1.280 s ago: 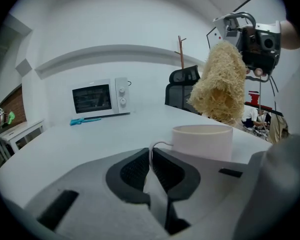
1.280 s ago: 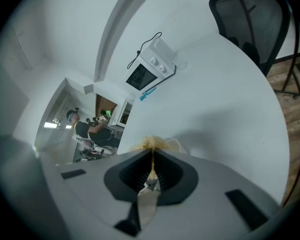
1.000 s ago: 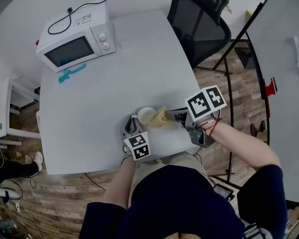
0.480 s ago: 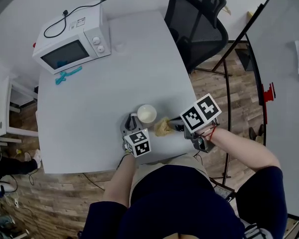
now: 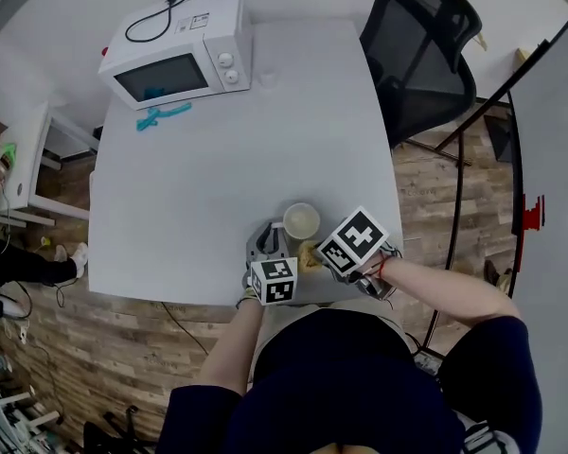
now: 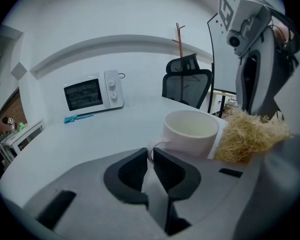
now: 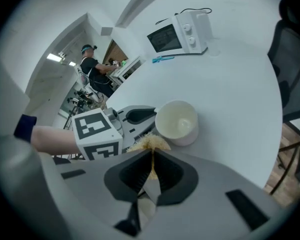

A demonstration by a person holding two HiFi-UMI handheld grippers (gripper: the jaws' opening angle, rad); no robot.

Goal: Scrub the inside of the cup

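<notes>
A white cup (image 5: 301, 221) stands upright on the grey table (image 5: 218, 178) near its front edge, and its inside looks empty. My left gripper (image 5: 271, 238) is shut on the cup's handle (image 6: 155, 145), which sits pinched between the pads. My right gripper (image 5: 316, 254) is shut on a straw-coloured fibrous scrubber (image 5: 309, 253). The scrubber (image 6: 250, 136) hangs just outside the cup (image 6: 191, 132), to its right and close to the rim. In the right gripper view the scrubber (image 7: 149, 144) sticks out of the shut jaws, with the cup (image 7: 176, 122) just beyond it.
A white microwave (image 5: 180, 64) sits at the far left of the table, with a teal tool (image 5: 164, 116) in front of it. A black office chair (image 5: 426, 45) stands past the far right corner. The table's front edge runs just under both grippers.
The right gripper has drawn the scrubber back from the cup's mouth to a spot beside the cup, nearer me. The left gripper keeps its hold on the handle.
</notes>
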